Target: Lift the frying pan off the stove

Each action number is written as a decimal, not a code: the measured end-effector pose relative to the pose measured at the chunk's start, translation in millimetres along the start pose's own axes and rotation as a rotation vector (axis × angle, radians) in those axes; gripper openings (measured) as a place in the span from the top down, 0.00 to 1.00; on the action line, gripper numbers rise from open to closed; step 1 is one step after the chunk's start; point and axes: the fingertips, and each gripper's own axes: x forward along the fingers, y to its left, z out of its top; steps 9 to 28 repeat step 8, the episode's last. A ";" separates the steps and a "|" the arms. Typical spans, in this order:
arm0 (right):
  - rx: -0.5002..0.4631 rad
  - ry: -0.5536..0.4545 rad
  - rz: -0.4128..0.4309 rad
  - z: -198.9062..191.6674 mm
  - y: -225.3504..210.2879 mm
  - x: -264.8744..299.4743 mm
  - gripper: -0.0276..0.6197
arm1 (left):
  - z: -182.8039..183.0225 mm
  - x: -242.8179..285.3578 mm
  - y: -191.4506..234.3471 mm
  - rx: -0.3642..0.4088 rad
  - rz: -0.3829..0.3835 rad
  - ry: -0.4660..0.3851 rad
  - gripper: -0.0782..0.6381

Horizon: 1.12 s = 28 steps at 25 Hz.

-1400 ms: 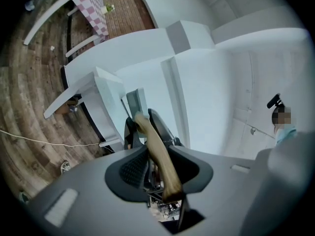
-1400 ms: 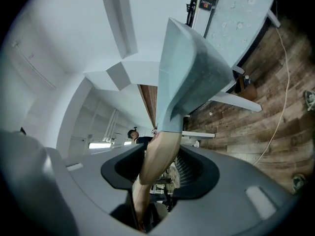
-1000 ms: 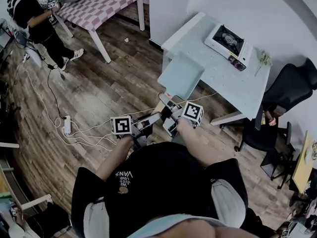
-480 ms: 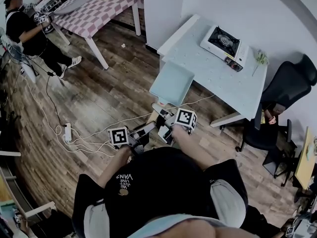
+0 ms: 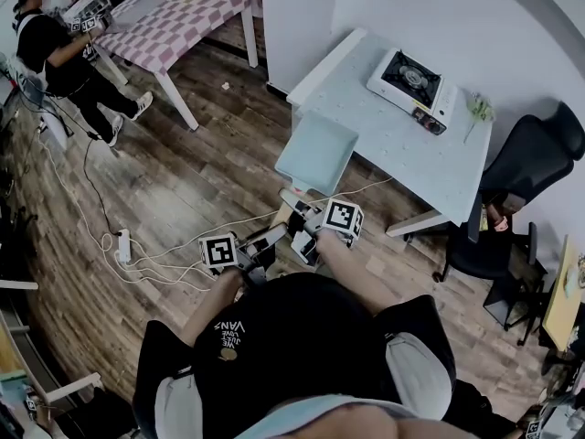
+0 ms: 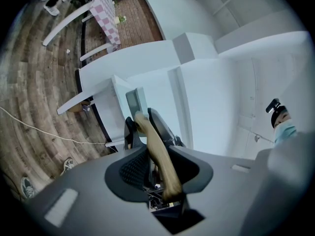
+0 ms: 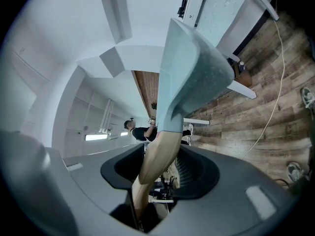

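Note:
A square pale-teal frying pan [image 5: 317, 154] with a wooden handle [image 5: 292, 197] hangs in the air over the wooden floor, just off the near-left corner of the white table [image 5: 393, 144]. The stove [image 5: 411, 80] stands bare at the table's far end. Both grippers hold the handle: my left gripper [image 5: 272, 238] is nearer to me and my right gripper [image 5: 306, 219] is closer to the pan. In the left gripper view the handle [image 6: 158, 154] runs between the jaws of the left gripper [image 6: 145, 129]. In the right gripper view the right gripper [image 7: 165, 154] clamps the handle [image 7: 158, 156] below the pan [image 7: 192, 68].
A black office chair [image 5: 521, 190] stands right of the table. Cables and a power strip [image 5: 123, 243] lie on the floor at left. A person [image 5: 64, 53] stands by a checkered table [image 5: 174, 21] at the far left. A small green item [image 5: 477, 108] lies beside the stove.
The head view has shifted slightly. Both grippers keep their grip on the handle, and the pan stays where it was.

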 end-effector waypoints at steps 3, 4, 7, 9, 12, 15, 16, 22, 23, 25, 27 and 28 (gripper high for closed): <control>0.000 0.001 -0.001 2.5 -0.2 -0.6 0.66 | 0.2 2.9 -0.1 -0.011 -0.002 -0.001 0.72; 0.000 0.000 -0.002 3.5 -0.1 -0.5 0.66 | 0.8 4.0 -1.3 -0.013 -0.007 -0.002 0.71; -0.003 -0.001 0.000 6.4 0.4 0.2 0.66 | 3.0 6.1 -2.6 -0.008 -0.011 -0.003 0.72; -0.004 -0.001 0.001 7.2 0.6 0.4 0.66 | 3.6 6.6 -2.5 -0.005 -0.010 -0.002 0.71; -0.004 -0.001 0.001 7.2 0.6 0.4 0.66 | 3.6 6.6 -2.5 -0.005 -0.010 -0.002 0.71; -0.004 -0.001 0.001 7.2 0.6 0.4 0.66 | 3.6 6.6 -2.5 -0.005 -0.010 -0.002 0.71; -0.004 -0.001 0.001 7.2 0.6 0.4 0.66 | 3.6 6.6 -2.5 -0.005 -0.010 -0.002 0.71; -0.004 -0.001 0.001 7.2 0.6 0.4 0.66 | 3.6 6.6 -2.5 -0.005 -0.010 -0.002 0.71; -0.004 -0.001 0.001 7.2 0.6 0.4 0.66 | 3.6 6.6 -2.5 -0.005 -0.010 -0.002 0.71; -0.004 -0.001 0.001 7.2 0.6 0.4 0.66 | 3.6 6.6 -2.5 -0.005 -0.010 -0.002 0.71; -0.004 -0.001 0.001 7.2 0.6 0.4 0.66 | 3.6 6.6 -2.5 -0.005 -0.010 -0.002 0.71; -0.004 -0.001 0.001 7.2 0.6 0.4 0.66 | 3.6 6.6 -2.5 -0.005 -0.010 -0.002 0.71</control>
